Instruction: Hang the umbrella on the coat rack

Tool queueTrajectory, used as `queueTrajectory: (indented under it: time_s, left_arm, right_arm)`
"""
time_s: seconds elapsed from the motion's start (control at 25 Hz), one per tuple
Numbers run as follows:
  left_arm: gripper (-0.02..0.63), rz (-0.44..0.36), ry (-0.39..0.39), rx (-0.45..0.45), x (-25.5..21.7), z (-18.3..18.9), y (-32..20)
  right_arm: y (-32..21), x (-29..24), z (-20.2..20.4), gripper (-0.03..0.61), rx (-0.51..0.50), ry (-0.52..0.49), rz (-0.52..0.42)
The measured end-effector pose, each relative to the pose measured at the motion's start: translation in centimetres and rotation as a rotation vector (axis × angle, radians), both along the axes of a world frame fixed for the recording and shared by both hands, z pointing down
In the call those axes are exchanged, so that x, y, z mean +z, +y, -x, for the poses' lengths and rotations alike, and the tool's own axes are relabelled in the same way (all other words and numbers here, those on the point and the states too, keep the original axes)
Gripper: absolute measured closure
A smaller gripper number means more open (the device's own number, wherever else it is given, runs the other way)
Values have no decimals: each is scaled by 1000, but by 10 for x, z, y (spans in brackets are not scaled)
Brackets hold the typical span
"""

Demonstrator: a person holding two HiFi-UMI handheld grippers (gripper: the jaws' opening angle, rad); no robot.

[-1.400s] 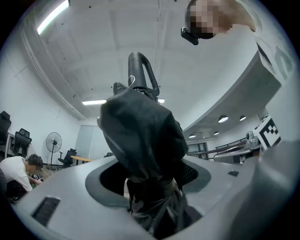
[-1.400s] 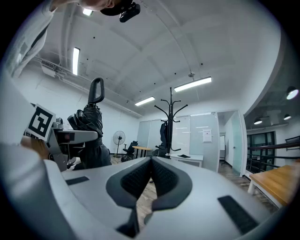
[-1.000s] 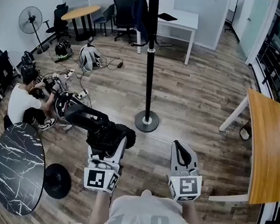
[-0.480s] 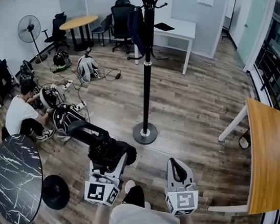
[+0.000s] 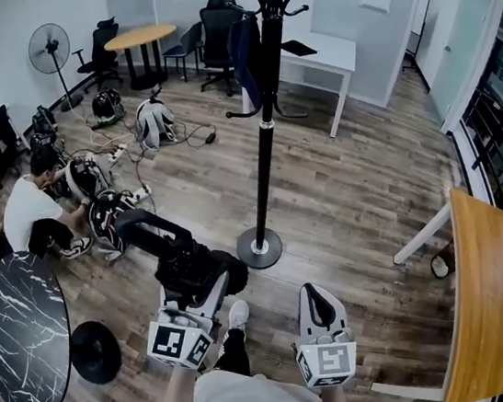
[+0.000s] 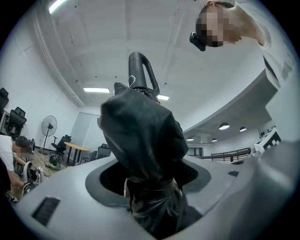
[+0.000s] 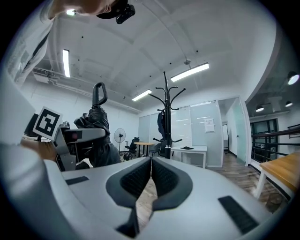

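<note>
A folded black umbrella [image 5: 166, 247] lies across my left gripper [image 5: 196, 278], its loop handle [image 5: 133, 218] pointing left. In the left gripper view the jaws are shut on the umbrella's bunched fabric [image 6: 145, 154], and the handle [image 6: 140, 75] rises above it. My right gripper [image 5: 318, 298] hangs beside it on the right, shut with nothing between its pads [image 7: 151, 174]. The black coat rack [image 5: 266, 132] stands ahead on its round base [image 5: 259, 246], a short way beyond both grippers. Its hooks [image 7: 168, 96] show in the right gripper view, where the umbrella [image 7: 96, 124] is at the left.
A dark jacket [image 5: 245, 51] hangs on the rack. A person [image 5: 32, 211] sits on the floor at left among bags and cables. A black marble round table [image 5: 20, 326] is near left, a wooden table [image 5: 489, 294] at right, a white table [image 5: 323, 52] behind.
Both grippers have moved forward toward the coat rack, whose base now lies closer. The umbrella stays in the left gripper. A shoe now shows between the grippers.
</note>
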State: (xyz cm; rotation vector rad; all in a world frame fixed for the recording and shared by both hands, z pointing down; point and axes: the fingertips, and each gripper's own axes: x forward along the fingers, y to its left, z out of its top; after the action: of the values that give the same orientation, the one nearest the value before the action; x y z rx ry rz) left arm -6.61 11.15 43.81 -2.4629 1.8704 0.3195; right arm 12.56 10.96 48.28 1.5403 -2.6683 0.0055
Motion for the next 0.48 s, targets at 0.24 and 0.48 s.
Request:
queueTrajectory:
  time_s: [0.24,0.48]
  left_arm:
    - [305,-5,1,13,-13,21,-81]
    - [305,-45,-6,49,-37,58,-181]
  right_arm:
    - [-89,-25,32,548,-30,8,-38]
    - [-186,-47,73,548,-22,26,-65]
